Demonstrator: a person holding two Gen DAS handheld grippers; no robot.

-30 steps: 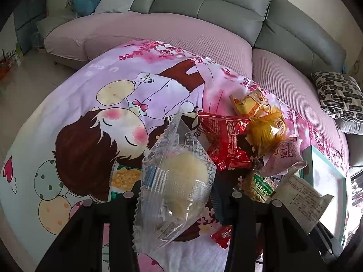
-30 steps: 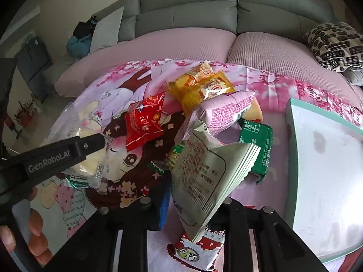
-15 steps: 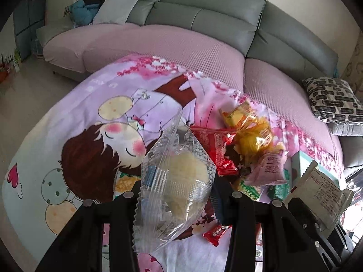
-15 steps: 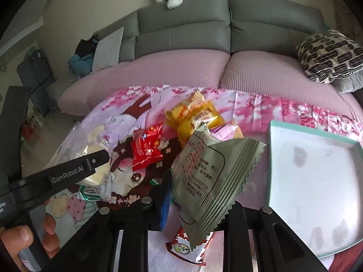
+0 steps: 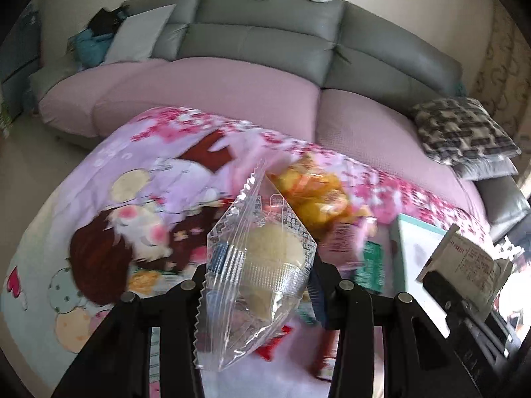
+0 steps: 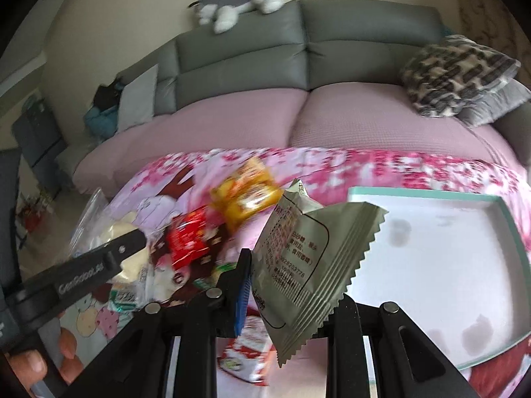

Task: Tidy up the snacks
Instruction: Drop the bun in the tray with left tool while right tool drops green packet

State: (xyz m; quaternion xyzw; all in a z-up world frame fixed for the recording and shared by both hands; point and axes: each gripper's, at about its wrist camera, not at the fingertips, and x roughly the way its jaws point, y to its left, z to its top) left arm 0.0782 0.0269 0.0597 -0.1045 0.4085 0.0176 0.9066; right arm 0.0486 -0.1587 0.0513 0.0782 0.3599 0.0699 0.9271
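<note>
Snacks in both grippers, held above a cartoon-print pink cloth (image 5: 139, 179) draped over the surface. The left gripper (image 5: 259, 275) pinches a clear plastic packet holding a pale round cake (image 5: 262, 258) by its sides. The right gripper (image 6: 292, 285) is pressed tight on a flat grey-green foil sachet (image 6: 312, 258), probably bound for the white tray with a teal rim (image 6: 428, 194) (nothing in it yet) just beside it. Yellow wrapped snacks (image 6: 247, 195) and a red packet (image 6: 187, 240) lie loose on the cloth.
</note>
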